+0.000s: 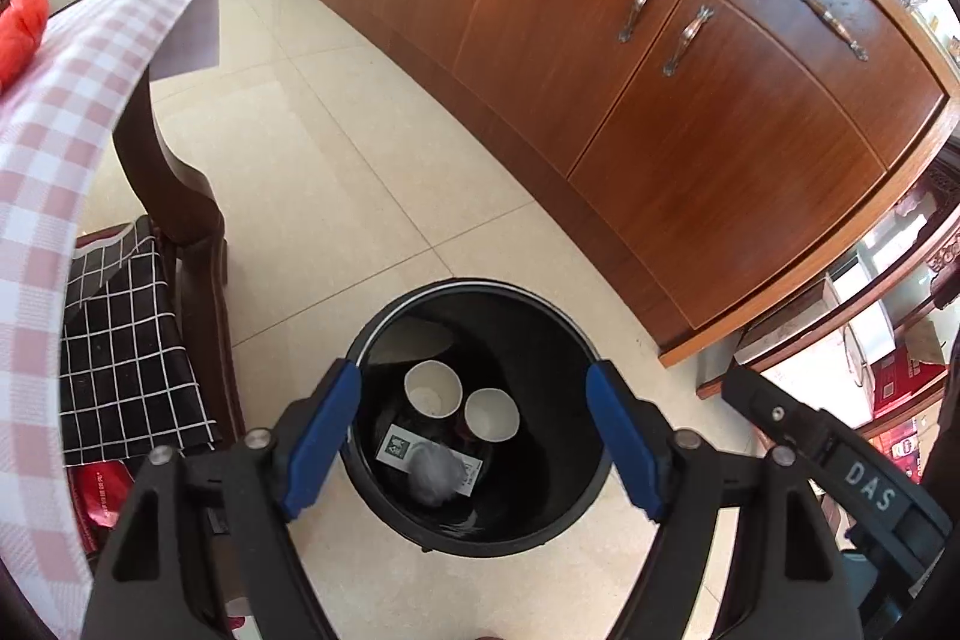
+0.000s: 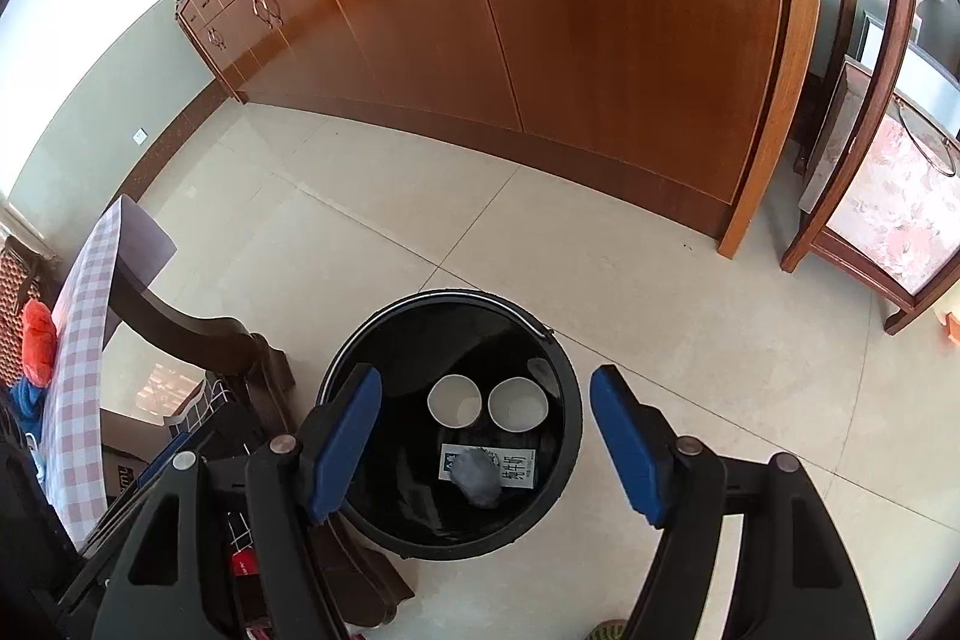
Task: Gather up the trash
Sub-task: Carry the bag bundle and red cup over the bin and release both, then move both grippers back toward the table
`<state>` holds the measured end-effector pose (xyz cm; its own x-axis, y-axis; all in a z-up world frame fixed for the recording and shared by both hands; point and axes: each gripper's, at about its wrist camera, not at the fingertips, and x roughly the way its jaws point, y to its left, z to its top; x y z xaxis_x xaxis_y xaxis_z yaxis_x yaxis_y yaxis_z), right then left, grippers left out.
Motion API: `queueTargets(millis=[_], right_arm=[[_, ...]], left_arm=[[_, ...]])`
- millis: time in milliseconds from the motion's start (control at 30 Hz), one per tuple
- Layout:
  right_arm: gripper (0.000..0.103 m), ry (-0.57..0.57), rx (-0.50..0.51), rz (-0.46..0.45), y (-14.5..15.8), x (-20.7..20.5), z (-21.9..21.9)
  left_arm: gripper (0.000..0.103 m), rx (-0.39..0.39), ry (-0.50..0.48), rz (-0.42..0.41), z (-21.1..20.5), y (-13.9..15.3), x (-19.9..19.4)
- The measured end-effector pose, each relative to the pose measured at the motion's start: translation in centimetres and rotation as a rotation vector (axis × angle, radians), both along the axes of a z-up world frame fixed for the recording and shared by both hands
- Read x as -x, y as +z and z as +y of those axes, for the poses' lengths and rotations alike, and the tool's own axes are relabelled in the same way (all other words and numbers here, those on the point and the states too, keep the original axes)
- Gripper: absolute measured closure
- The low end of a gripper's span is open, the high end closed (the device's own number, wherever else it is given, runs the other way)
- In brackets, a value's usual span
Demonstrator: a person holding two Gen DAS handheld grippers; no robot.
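A black round trash bin point(image 1: 480, 290) stands on the tiled floor below both grippers; it also shows in the right wrist view point(image 2: 444, 296). Inside lie two white paper cups point(image 1: 433, 389) point(image 1: 491, 413), a flat carton point(image 1: 396, 445) and a grey crumpled ball point(image 1: 435, 472). The right wrist view shows the same cups point(image 2: 454, 400) point(image 2: 518, 403), carton point(image 2: 519, 467) and ball point(image 2: 477, 476). My left gripper point(image 1: 477, 436) is open and empty above the bin. My right gripper point(image 2: 486, 445) is open and empty above the bin; its body shows at the right of the left wrist view point(image 1: 840, 460).
A table with a pink checked cloth point(image 1: 54, 129) and a dark curved leg point(image 1: 174, 184) stands left of the bin. A chair with a black grid cushion point(image 1: 126, 340) sits under it. Wooden cabinets point(image 1: 660, 57) run along the far side. A wooden stand point(image 2: 870, 196) is at the right.
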<state>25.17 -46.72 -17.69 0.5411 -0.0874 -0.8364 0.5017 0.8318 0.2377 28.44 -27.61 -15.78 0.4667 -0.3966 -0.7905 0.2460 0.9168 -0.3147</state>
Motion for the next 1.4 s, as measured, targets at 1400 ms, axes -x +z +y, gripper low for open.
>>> queueTargets(millis=[1400], right_arm=[[0.025,0.498,0.061,-0.248,9.4,-2.3,26.5]], left_arm=[[0.020,-0.127,0.565,-0.245,33.6,8.4,9.7]])
